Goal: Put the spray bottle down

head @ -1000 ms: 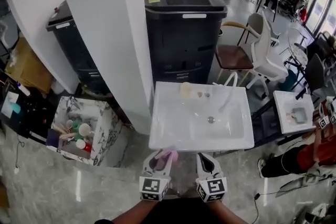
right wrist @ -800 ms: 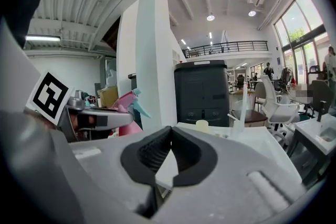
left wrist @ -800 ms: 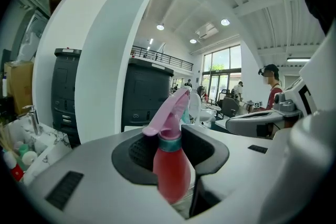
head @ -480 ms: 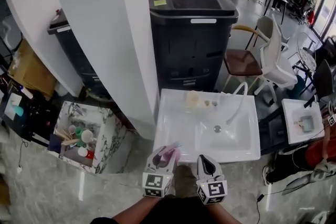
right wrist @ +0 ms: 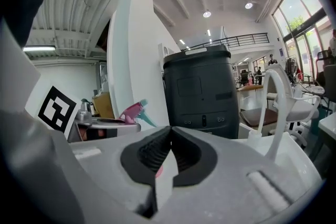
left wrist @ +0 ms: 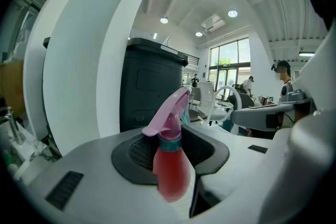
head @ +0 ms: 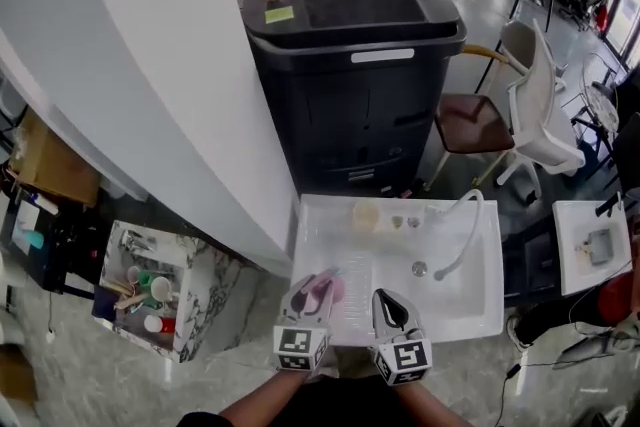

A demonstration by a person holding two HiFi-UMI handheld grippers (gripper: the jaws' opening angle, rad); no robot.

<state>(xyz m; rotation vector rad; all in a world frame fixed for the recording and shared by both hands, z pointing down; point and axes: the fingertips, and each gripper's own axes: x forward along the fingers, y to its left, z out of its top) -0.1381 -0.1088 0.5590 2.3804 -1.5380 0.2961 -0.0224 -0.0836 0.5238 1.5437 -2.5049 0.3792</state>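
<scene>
The spray bottle (left wrist: 170, 165) is pink, with a teal collar and a pink trigger head. It stands upright between the jaws of my left gripper (left wrist: 174, 153), which is shut on its body. In the head view the left gripper (head: 306, 307) holds the spray bottle (head: 326, 289) over the front left part of the white sink (head: 482, 300). My right gripper (head: 393, 311) is beside it on the right, also above the sink's front edge. Its jaws (right wrist: 170, 134) are shut with nothing between them. The bottle's head (right wrist: 131, 112) shows at the left of the right gripper view.
A curved white faucet (head: 460, 233) and a beige cup (head: 366, 216) sit at the sink's back. Behind it stands a tall black bin (head: 350, 65), with a wide white pillar (head: 150, 85) to the left. A marble box of clutter (head: 150, 283) is lower left; chairs (head: 530, 115) are to the right.
Both grippers have moved forward together from short of the sink to above its front edge. The left one still carries the spray bottle. Neither gripper's jaws have changed.
</scene>
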